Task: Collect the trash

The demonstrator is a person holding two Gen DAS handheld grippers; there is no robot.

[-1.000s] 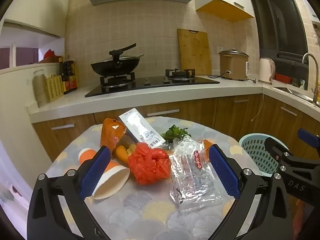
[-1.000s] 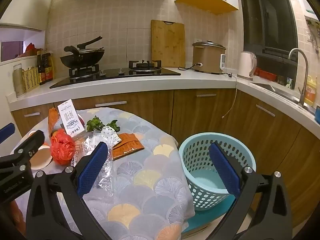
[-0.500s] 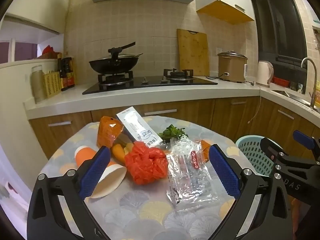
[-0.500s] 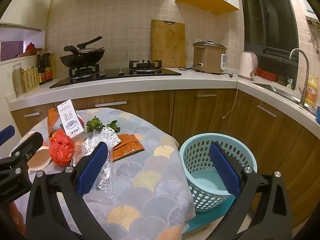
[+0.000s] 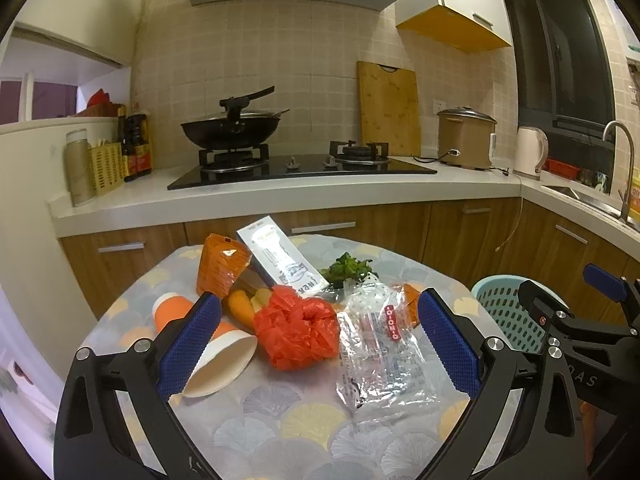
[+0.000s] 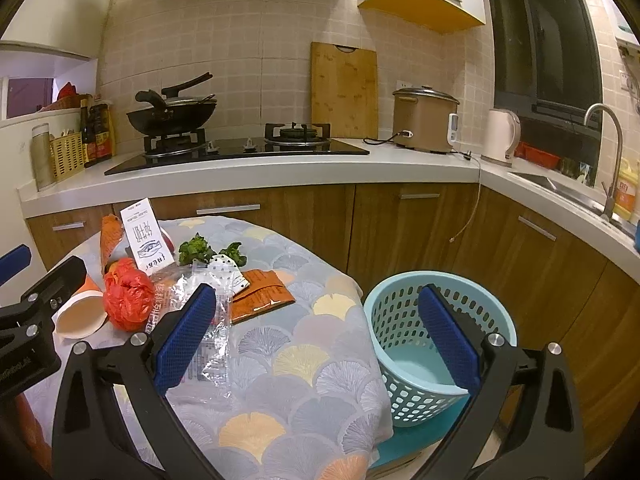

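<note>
Trash lies on a round table (image 5: 288, 432): a crumpled red plastic bag (image 5: 298, 332), a clear plastic wrapper (image 5: 380, 356), a tipped paper cup (image 5: 216, 364), an orange packet (image 5: 218, 264), a white packet (image 5: 280, 256), green leaves (image 5: 348, 268) and a flat orange sachet (image 6: 262, 292). A light blue perforated basket (image 6: 424, 344) stands on the floor right of the table. My left gripper (image 5: 318, 344) is open and empty, hovering before the red bag. My right gripper (image 6: 316, 340) is open and empty, over the table's right edge beside the basket.
A kitchen counter (image 5: 280, 196) with wooden cabinets runs behind the table. On it stand a wok on a gas hob (image 5: 230, 130), a cutting board (image 5: 388, 108), a rice cooker (image 5: 466, 138) and a kettle (image 5: 528, 158). A sink with tap (image 6: 604, 152) is at far right.
Both grippers have drifted slightly; the left view has pulled back and tilted up a little. Nothing was picked up and both stay open.
</note>
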